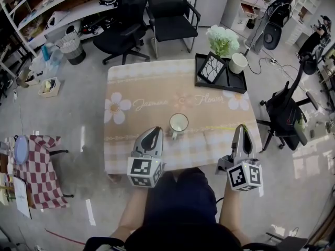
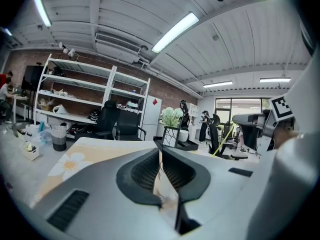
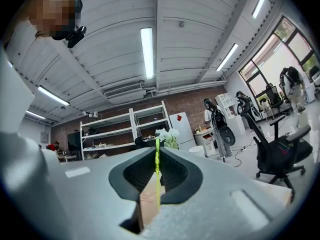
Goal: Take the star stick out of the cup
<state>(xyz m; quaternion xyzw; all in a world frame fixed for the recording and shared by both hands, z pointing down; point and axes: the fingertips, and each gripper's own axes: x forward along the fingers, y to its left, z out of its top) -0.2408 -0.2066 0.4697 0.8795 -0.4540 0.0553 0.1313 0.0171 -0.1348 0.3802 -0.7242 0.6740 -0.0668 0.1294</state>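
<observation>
Floral-cloth tabletop (image 1: 136, 88) amid shelving (image 1: 78, 12) and office chairs (image 1: 128, 20); white cup (image 1: 178, 123) centred; left hand-held gripper (image 1: 155, 130) closed, empty; right hand-held gripper (image 1: 241, 127) pinching yellow-green star stick (image 3: 157, 164)

The beige flower-printed desk cloth (image 1: 157, 103) is matt. The white cup (image 1: 178, 123) looks glossy and glazed. The left tool (image 1: 154, 132) and right tool (image 1: 241, 129) are matt grey plastic with ribbed black pads (image 2: 147, 171). The right tool's thin yellow-green star stick (image 3: 157, 169) looks smooth.

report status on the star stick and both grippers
Left gripper shut, empty, beside the cup. Right gripper shut on the star stick, clear of the cup. Cup looks empty; nothing in the way.
</observation>
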